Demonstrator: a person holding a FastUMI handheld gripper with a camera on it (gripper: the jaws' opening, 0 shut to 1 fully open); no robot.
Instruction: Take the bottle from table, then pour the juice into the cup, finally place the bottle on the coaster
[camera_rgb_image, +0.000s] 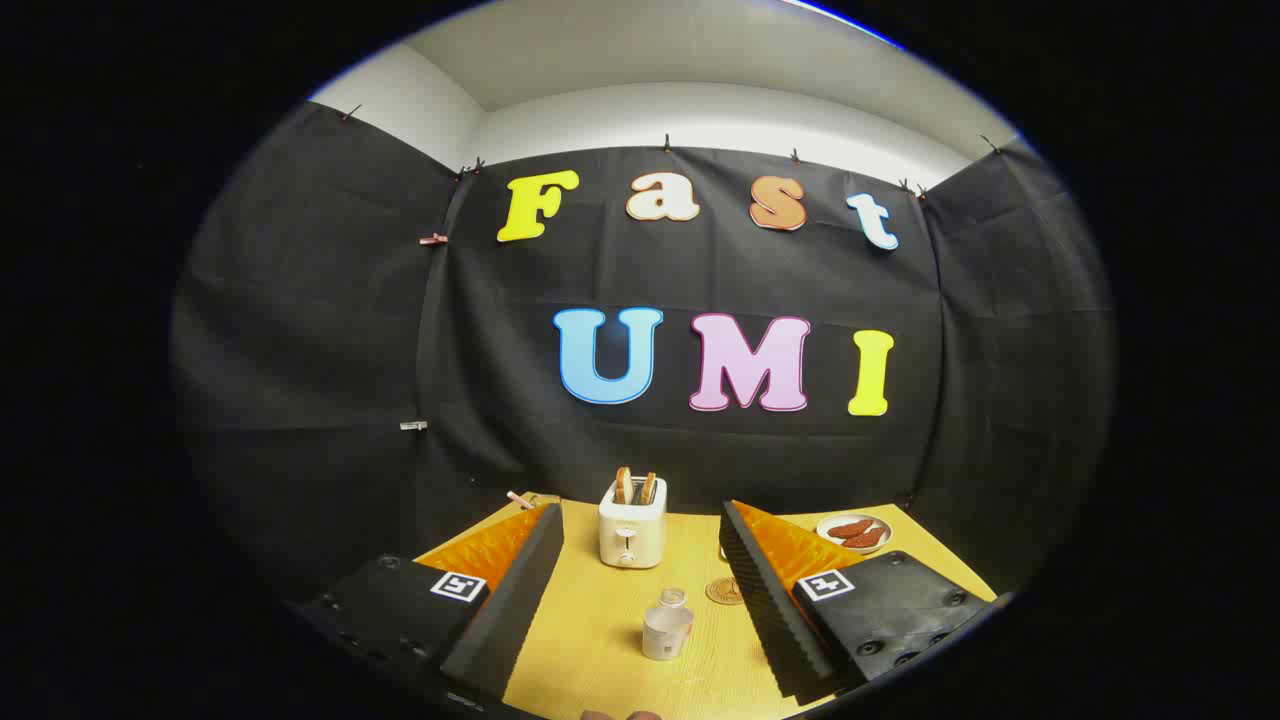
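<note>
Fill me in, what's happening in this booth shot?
A person's handheld claw hangs open over the yellow table, holding nothing. The small bottle stands upright between its fingers, untouched. The coaster lies just beyond it; a toaster and a plate of food sit further back.

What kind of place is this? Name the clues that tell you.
Probably a staged kitchen-style test booth: black cloth wall behind a wooden table set with a toaster, a small bottle, a coaster and a plate of food. The gripper is open, around the bottle.
</note>
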